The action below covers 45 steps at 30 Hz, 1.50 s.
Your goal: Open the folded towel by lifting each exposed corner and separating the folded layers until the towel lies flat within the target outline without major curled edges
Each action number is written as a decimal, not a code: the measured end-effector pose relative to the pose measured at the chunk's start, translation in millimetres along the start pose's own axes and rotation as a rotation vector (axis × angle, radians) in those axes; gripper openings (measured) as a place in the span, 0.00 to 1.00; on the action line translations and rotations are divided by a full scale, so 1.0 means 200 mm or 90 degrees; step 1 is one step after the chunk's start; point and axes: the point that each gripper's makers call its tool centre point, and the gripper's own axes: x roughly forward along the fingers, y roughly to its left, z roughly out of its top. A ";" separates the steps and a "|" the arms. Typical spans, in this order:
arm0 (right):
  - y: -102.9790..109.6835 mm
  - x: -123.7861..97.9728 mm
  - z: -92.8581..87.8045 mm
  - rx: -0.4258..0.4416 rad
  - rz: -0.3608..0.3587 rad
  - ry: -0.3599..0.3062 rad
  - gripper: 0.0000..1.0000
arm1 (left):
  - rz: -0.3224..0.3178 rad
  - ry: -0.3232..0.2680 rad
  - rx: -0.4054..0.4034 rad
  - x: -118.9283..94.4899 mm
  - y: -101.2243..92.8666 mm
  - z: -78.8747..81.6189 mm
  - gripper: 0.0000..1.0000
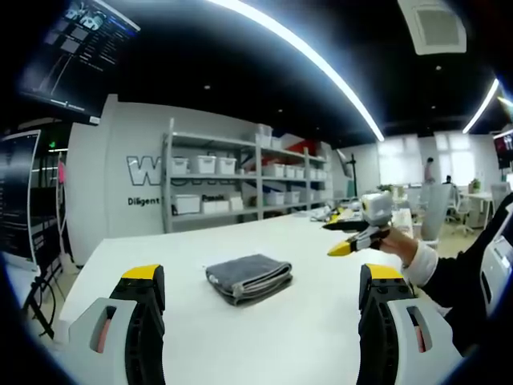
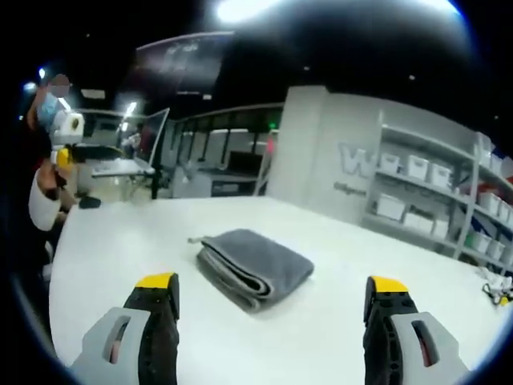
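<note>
A: Which step is in hand here?

B: I judge it is the very beginning, the approach. The grey towel [image 1: 248, 278] is fully folded in several layers on the white table [image 1: 200, 353], and nothing touches it. I cannot make out a target outline on the table.

A: Please go from left to right in the left gripper view.

B: At seven o'clock and at five o'clock rise the two jaws of the left gripper [image 1: 260, 285], with yellow tips. They stand wide apart and hold nothing. The towel lies between them in the picture, a little beyond the tips, near the centre. At three o'clock the right gripper [image 1: 350, 245] comes in, held by a hand [image 1: 407, 250] in a dark sleeve with a white cuff. It hangs above the table, pointing to the left, well apart from the towel.

A: And the right gripper view?

B: At nine o'clock I see the person's other hand with the left gripper, small and blurred. The towel [image 2: 255, 266] is at the centre, with its stacked folded edges turned toward the camera. The right gripper's [image 2: 272, 290] own jaws rise at seven and five o'clock, wide open and empty.

A: What does the next move call for?

B: In my opinion, one gripper must come down to an exposed corner, maybe the small one which sticks out at the towel's left end, and pinch only the top layer. The other could hold the lower layers down.
</note>
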 end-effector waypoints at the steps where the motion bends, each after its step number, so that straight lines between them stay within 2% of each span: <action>1: 0.00 0.01 -0.01 0.002 0.000 0.001 0.93 | 0.000 0.000 0.000 0.00 0.00 0.00 1.00; 9: -0.06 0.08 -0.02 0.006 -0.006 0.003 0.92 | 0.003 -0.001 0.001 -0.01 0.00 0.00 1.00; 13: -0.02 0.10 -0.02 0.015 0.014 -0.017 0.92 | 0.006 -0.001 0.002 -0.01 0.01 0.00 1.00; 22: -0.03 0.17 -0.05 0.013 0.012 -0.011 0.91 | 0.001 0.000 0.003 -0.01 0.00 0.01 1.00; 35: -0.05 0.25 -0.13 0.010 0.012 -0.021 0.88 | 0.009 0.000 0.019 -0.02 0.00 0.02 0.99; 40: -0.06 0.26 -0.14 0.010 0.009 -0.033 0.87 | 0.008 -0.002 0.022 -0.02 -0.01 0.03 0.99; 45: -0.05 0.30 -0.16 0.001 0.011 -0.026 0.86 | 0.007 -0.002 0.022 -0.02 -0.01 0.03 0.99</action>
